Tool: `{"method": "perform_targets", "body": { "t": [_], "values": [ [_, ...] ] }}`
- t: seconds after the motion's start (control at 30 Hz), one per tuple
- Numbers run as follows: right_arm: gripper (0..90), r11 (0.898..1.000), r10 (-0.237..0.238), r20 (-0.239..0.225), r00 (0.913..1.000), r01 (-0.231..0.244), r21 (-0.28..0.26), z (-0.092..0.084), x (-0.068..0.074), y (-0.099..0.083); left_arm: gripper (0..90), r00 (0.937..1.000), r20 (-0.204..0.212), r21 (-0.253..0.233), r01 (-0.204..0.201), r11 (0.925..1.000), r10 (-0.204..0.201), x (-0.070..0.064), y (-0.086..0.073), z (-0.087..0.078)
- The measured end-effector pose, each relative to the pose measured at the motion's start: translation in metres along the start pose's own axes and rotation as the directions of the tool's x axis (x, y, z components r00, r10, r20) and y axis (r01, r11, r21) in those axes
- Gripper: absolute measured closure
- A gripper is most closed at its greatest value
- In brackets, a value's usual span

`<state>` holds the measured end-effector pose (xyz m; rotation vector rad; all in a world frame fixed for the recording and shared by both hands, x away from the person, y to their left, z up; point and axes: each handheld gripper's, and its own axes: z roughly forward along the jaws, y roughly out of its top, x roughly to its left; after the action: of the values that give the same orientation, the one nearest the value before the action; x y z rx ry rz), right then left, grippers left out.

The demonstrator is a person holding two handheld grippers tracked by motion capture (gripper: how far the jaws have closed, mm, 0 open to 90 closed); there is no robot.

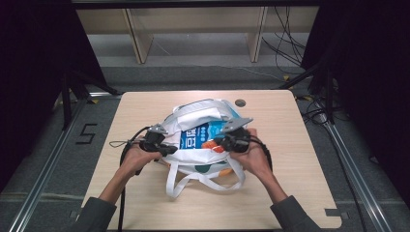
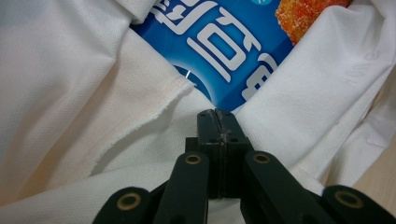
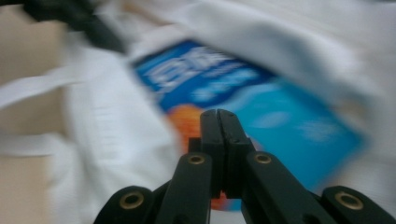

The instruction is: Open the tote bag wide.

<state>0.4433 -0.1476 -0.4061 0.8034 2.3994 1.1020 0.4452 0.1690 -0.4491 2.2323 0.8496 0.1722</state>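
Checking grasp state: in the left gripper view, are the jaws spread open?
No. The left gripper has its jaws pressed together at the edge of the white bag, just below the blue packet.

Left gripper (image 2: pixel 217 113): jaws pressed together, tips against white cloth.
White fabric bag (image 2: pixel 84 93): woven cloth in folds on both sides of the jaws, with a stitched hem edge running toward the tips.
Blue packet (image 2: pixel 224 51): inside the bag's opening, white lettering, an orange crumbed picture at the upper right.
Table (image 2: pixel 380 179): a strip of light wood at the lower right.
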Motion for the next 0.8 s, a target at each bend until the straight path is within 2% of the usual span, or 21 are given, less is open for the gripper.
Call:
{"method": "perform_targets", "body": {
  "t": [0.03,0.07,0.1,0.13,0.17,0.2,0.23,0.3,0.33,0.37,0.4,0.43,0.47,0.5,0.57,0.63,0.67,0.7,0.73,0.77,0.8],
  "values": [
    [90.0,1.0,0.0,0.0,1.0,0.0,0.0,0.0,0.0,0.0,89.3,1.0,-0.003,-0.002,-0.002,1.0,0.002,0.0,0.0,0.0],
    [90.0,0.998,0.054,0.025,0.9982,-0.055,0.039,0.0,-0.02,-0.005,89.3,1.0,-0.007,-0.002,-0.005,1.0,0.005,-0.002,-0.001,0.0],
    [90.0,0.998,0.054,0.025,0.9982,-0.055,0.039,0.0,-0.02,-0.005,89.3,1.0,-0.007,-0.002,-0.005,1.0,0.005,-0.002,-0.001,0.0],
    [90.0,0.994,0.076,0.058,0.9954,-0.081,0.079,0.009,-0.032,-0.015,89.4,0.9999,-0.011,-0.014,0.003,0.9999,-0.003,-0.004,-0.004,-0.001],
    [90.0,0.994,0.076,0.058,0.9954,-0.081,0.079,0.009,-0.032,-0.015,89.4,0.9999,-0.011,-0.014,0.003,0.9999,-0.003,-0.004,-0.004,-0.001],
    [90.0,0.991,0.088,0.078,0.9931,-0.095,0.092,0.014,-0.036,-0.021,89.4,0.9999,-0.001,-0.003,-0.016,0.9999,0.016,-0.003,-0.006,-0.002],
    [90.0,0.985,0.132,0.08,0.988,-0.14,0.101,0.023,-0.044,-0.031,89.5,0.9998,0.001,0.001,-0.02,0.9998,0.02,-0.003,-0.011,-0.001],
    [90.0,0.982,0.15,0.083,0.9853,-0.158,0.106,0.026,-0.046,-0.035,89.5,0.9999,-0.003,0.002,-0.016,0.9999,0.016,-0.003,-0.013,0.0],
    [90.0,0.98,0.152,0.062,0.9865,-0.158,0.122,0.027,-0.048,-0.037,89.5,0.9999,-0.007,0.007,-0.014,0.9999,0.014,-0.003,-0.015,0.002],
    [90.0,0.975,0.165,0.07,0.9838,-0.174,0.142,0.029,-0.047,-0.037,89.5,0.9998,-0.01,0.004,-0.014,0.9999,0.014,-0.003,-0.014,0.002],
    [90.0,0.975,0.165,0.07,0.9838,-0.174,0.142,0.029,-0.047,-0.037,89.5,0.9998,-0.01,0.004,-0.014,0.9999,0.014,-0.003,-0.014,0.002],
    [90.0,0.982,0.134,0.086,0.9872,-0.144,0.123,0.031,-0.047,-0.038,89.5,0.9997,-0.018,-0.005,-0.015,0.9999,0.015,-0.004,-0.014,0.001],
    [90.0,0.979,0.129,0.082,0.9882,-0.14,0.148,0.028,-0.045,-0.035,89.5,0.9998,-0.021,-0.016,-0.005,0.9999,0.005,-0.005,-0.014,0.001],
    [90.0,0.979,0.12,0.081,0.9894,-0.132,0.157,0.025,-0.044,-0.034,89.4,0.9996,-0.018,-0.012,-0.02,0.9997,0.02,-0.004,-0.014,-0.001],
    [90.0,0.984,0.126,0.1,0.987,-0.137,0.11,0.022,-0.043,-0.034,89.0,0.9997,-0.023,-0.046,0.004,0.9989,-0.005,-0.005,-0.014,-0.003],
    [90.0,0.986,0.133,0.07,0.9887,-0.139,0.096,0.011,-0.041,-0.031,88.3,0.9995,-0.031,-0.06,-0.011,0.9982,0.009,-0.005,-0.013,-0.004],
    [90.0,0.992,0.118,0.046,0.992,-0.12,0.042,0.007,-0.038,-0.029,87.6,0.9995,-0.032,-0.088,0.003,0.9961,-0.006,-0.006,-0.012,-0.006],
    [90.0,0.993,0.112,0.029,0.9933,-0.113,0.032,0.004,-0.035,-0.028,87.3,0.9995,-0.032,-0.088,0.003,0.9961,-0.006,-0.006,-0.012,-0.006],
    [90.0,0.993,0.112,0.029,0.9933,-0.113,0.032,0.004,-0.035,-0.028,87.3,0.9989,-0.04,-0.104,0.02,0.9943,-0.025,-0.006,-0.011,-0.005],
    [90.0,0.994,0.106,0.015,0.9943,-0.106,0.037,0.002,-0.032,-0.026,86.7,0.9994,-0.031,-0.104,0.014,0.9945,-0.018,-0.004,-0.009,-0.006],
    [90.0,0.993,0.097,0.019,0.9951,-0.098,0.061,0.0,-0.024,-0.026,86.0,0.9983,-0.031,-0.126,0.044,0.991,-0.049,-0.004,-0.007,-0.007]
  ]
}}
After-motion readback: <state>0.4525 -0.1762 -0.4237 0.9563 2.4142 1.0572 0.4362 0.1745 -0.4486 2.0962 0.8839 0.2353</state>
